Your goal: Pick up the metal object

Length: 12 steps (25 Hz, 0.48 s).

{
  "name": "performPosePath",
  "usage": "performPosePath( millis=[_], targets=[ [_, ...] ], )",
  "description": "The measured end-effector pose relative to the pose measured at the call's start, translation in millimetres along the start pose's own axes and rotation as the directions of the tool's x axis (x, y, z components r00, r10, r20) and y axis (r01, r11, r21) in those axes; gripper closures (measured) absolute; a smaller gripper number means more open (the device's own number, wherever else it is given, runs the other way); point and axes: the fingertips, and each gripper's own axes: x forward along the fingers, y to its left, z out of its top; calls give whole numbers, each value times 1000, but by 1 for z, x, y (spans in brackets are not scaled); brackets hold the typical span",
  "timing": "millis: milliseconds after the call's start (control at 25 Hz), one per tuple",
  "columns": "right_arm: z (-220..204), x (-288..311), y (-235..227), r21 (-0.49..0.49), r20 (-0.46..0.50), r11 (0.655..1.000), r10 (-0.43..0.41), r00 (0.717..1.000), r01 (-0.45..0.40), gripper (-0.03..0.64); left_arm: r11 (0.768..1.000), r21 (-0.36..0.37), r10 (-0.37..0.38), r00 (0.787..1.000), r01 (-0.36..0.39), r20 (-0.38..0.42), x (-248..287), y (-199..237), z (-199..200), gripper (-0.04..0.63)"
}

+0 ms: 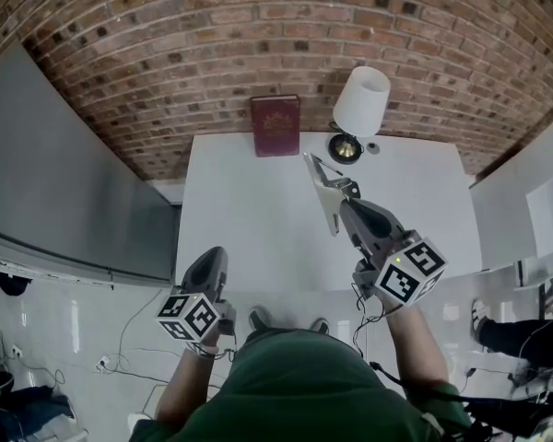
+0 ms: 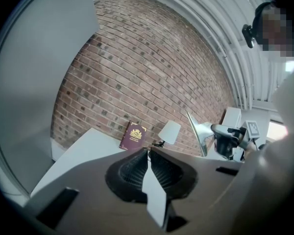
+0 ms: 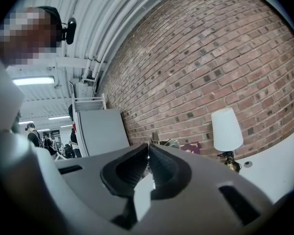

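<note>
Right hand-held gripper grips metal object; book cover unreadable.

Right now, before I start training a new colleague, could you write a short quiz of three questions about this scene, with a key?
1. True or false: the right gripper is shut on the metal object and holds it above the table.
2. Fill in the missing word: the left gripper has its jaws ___, with nothing between them.
3. Where is the maroon book?
A) in the left gripper
B) standing against the brick wall
C) in the right gripper

Key: 1 true; 2 shut; 3 B.
</note>
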Motion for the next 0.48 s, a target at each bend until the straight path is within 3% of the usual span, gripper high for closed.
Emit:
performPosePath(
  millis=[480],
  targets=[
    [2,-7,4,-23,3,1000,-1,1000,1,606,1000,3,-16,1000,16,-1,4,-5,0,577]
  ],
)
